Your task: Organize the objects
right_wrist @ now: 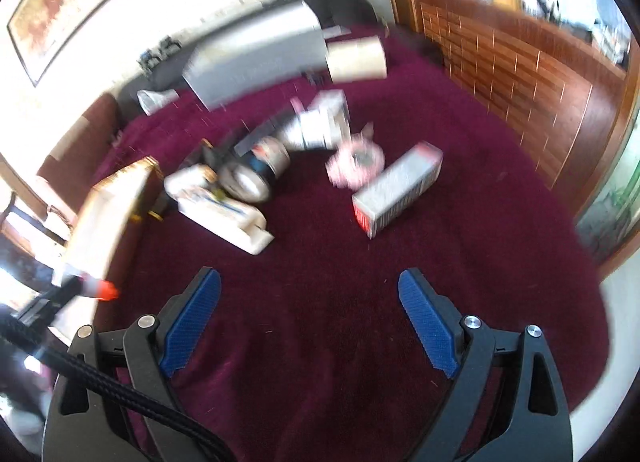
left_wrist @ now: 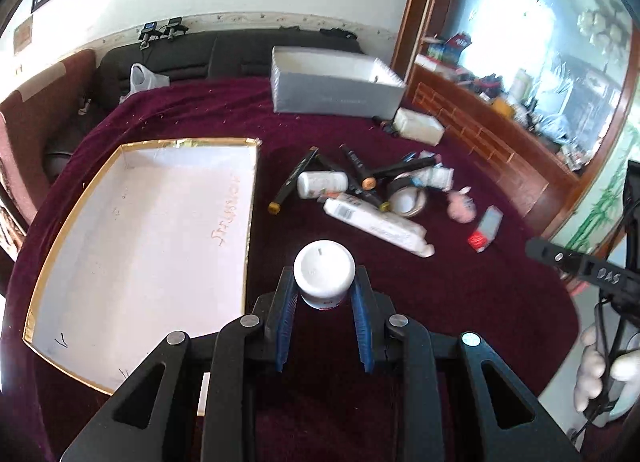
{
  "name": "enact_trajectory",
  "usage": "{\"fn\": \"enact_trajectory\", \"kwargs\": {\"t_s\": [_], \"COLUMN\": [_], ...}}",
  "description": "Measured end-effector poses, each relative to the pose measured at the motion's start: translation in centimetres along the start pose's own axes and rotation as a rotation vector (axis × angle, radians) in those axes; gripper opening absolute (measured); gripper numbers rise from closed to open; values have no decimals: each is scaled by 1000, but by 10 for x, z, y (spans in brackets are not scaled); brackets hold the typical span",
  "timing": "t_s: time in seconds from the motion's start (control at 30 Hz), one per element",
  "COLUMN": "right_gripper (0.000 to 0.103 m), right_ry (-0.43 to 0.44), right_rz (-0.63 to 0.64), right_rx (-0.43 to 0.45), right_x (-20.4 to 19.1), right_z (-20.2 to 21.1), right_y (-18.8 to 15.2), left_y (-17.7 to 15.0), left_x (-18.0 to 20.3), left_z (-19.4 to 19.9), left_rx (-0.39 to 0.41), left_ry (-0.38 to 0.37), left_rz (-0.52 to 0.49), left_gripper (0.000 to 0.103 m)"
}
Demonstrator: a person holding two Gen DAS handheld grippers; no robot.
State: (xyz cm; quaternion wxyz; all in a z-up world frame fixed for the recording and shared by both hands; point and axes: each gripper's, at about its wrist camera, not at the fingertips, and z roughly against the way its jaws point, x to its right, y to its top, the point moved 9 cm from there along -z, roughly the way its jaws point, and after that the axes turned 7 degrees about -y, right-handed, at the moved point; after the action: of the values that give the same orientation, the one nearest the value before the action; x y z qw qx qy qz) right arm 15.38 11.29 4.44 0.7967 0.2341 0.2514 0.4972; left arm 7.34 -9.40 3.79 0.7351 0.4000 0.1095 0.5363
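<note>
My left gripper (left_wrist: 325,282) is shut on a small white bottle (left_wrist: 324,274) and holds it above the maroon cloth, just right of the gold-rimmed white tray (left_wrist: 140,246). A pile of black markers (left_wrist: 352,174), a white bottle lying flat (left_wrist: 322,184), a tape roll (left_wrist: 406,200) and a long white packet (left_wrist: 380,226) lies further ahead. My right gripper (right_wrist: 310,294) is open and empty above the cloth. In its blurred view the pile (right_wrist: 248,178), a pink toy (right_wrist: 354,166) and a red-ended box (right_wrist: 398,192) lie ahead.
A grey open box (left_wrist: 336,86) stands at the far side, with a small white box (left_wrist: 418,126) beside it. A pink toy (left_wrist: 462,206) and a red-ended box (left_wrist: 486,228) lie right of the pile. A wooden cabinet (left_wrist: 500,142) borders the right.
</note>
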Motion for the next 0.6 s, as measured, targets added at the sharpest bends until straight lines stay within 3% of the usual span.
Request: {"fn": "enact_trajectory", "kwargs": {"t_s": [0.2, 0.3, 0.47, 0.6], "right_gripper": [92, 93, 97, 101], "right_ry": [12, 46, 80, -41], "right_rz": [122, 149, 161, 167], "right_rx": [233, 410, 585, 718], "right_x": [-31, -54, -92, -121], "right_z": [148, 254, 398, 495], "right_y": [50, 90, 162, 233], "left_y": [36, 66, 123, 175], "left_x": [35, 47, 48, 29], "left_z": [96, 162, 254, 313], "left_rx": [177, 285, 422, 495], "left_ry": [-187, -241, -201, -55], "left_rz": [-16, -50, -112, -140], "left_gripper": [23, 23, 23, 23]}}
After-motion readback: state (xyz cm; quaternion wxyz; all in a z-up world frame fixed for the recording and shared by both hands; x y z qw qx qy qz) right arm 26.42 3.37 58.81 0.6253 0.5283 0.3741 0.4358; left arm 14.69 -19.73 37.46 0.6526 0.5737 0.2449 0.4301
